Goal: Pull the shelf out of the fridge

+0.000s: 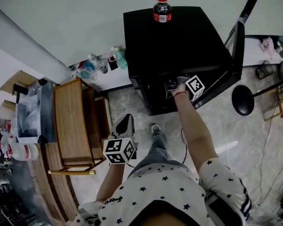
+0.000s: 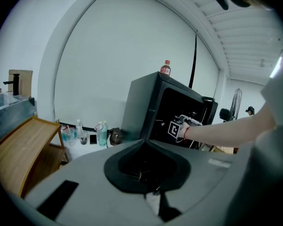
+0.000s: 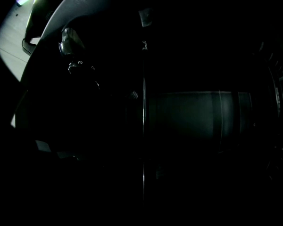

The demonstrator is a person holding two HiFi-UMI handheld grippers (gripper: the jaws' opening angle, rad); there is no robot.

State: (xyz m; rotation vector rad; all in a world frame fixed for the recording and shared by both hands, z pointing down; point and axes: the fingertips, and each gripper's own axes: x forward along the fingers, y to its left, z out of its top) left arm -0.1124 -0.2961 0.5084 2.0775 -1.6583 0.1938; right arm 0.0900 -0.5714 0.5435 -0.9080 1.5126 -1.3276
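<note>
The black fridge (image 1: 179,41) stands against the wall with its door (image 1: 239,36) swung open to the right and a cola bottle (image 1: 162,8) on top. My right gripper (image 1: 172,86) reaches into the open front; its marker cube shows just outside. The right gripper view is almost all dark. It shows only a thin bright wire (image 3: 143,126), perhaps the shelf's edge, and whether the jaws touch it is hidden. My left gripper (image 1: 125,122) hangs low by the person's leg, well short of the fridge (image 2: 146,107), jaws together with nothing in them.
A wooden rack (image 1: 73,121) stands at the left beside a metal box (image 1: 35,112). Several bottles (image 1: 118,58) line the wall left of the fridge. A fan's round base (image 1: 243,100) and a cable (image 1: 269,173) lie on the tiled floor at the right.
</note>
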